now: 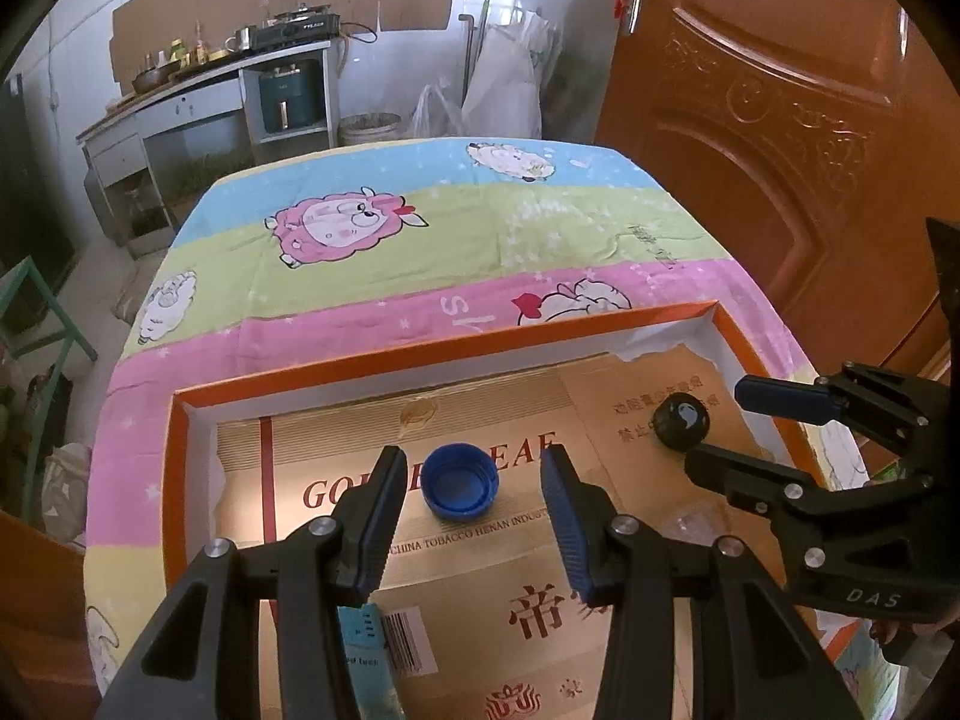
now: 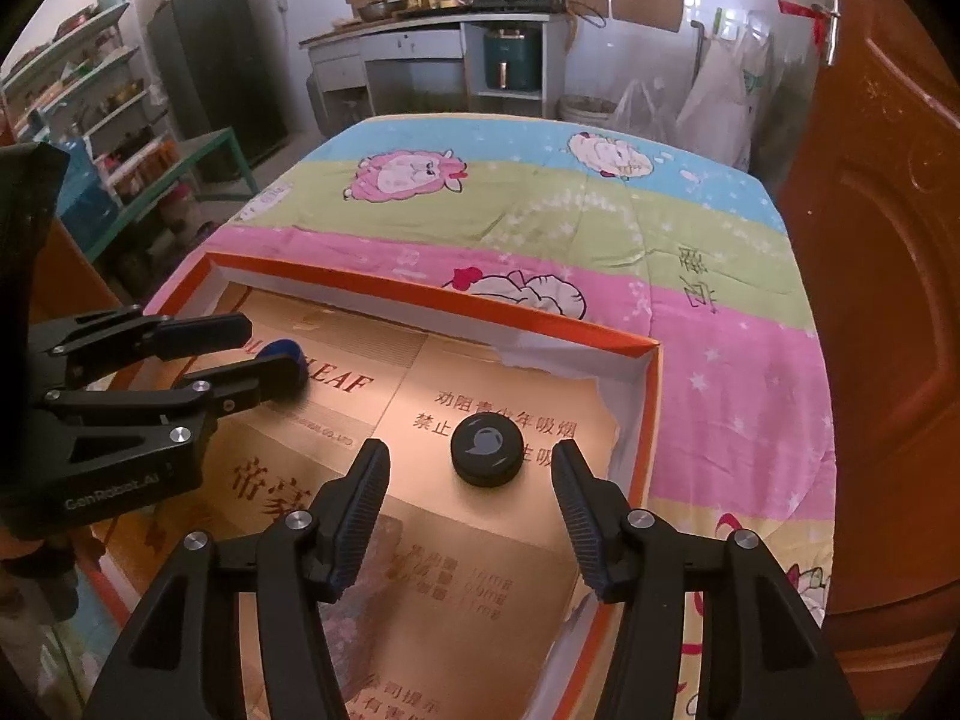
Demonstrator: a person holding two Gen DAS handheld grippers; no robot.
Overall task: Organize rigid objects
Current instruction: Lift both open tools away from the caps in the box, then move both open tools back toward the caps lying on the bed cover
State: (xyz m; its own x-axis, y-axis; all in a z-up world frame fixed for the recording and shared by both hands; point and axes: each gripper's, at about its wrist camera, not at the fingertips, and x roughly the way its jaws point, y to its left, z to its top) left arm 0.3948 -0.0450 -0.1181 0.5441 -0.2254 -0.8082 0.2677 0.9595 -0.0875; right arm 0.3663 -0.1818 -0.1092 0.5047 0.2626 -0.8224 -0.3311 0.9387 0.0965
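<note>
A: We're in a kitchen: a counter [image 2: 444,24] with a stove at twelve o'clock, a brown door [image 1: 780,120] at two o'clock, and a table under a striped cartoon-sheep cloth [image 1: 456,240] filling the middle.

B: Count it off for me.

A: One shallow orange-rimmed box [image 1: 420,354] lined with printed cardboard [image 1: 480,570]. Inside it, two caps: one blue cap [image 1: 459,481], open side up, and one black cap [image 2: 486,450], flat top up. Two grippers over the box.

B: Grippers?

A: Left gripper [image 1: 474,516] is released, jaws spread, the blue cap lying on the cardboard between the tips, touching neither pad. Right gripper [image 2: 471,516] is released too, jaws spread either side of the black cap, daylight on both sides. Neither holds anything.

B: Where are the caps against each other?

A: In the left wrist view the black cap [image 1: 681,420] sits at two o'clock from the blue one, well apart. In the right wrist view the blue cap [image 2: 282,354] peeks out at ten o'clock, partly behind the left gripper's fingers [image 2: 204,330].

B: Edges and room?

A: The black cap is near the box's right wall, not touching it. The blue cap sits towards the middle, bare cardboard round it. Beyond the far rim at twelve o'clock, the cloth runs open to the table's far edge.
</note>
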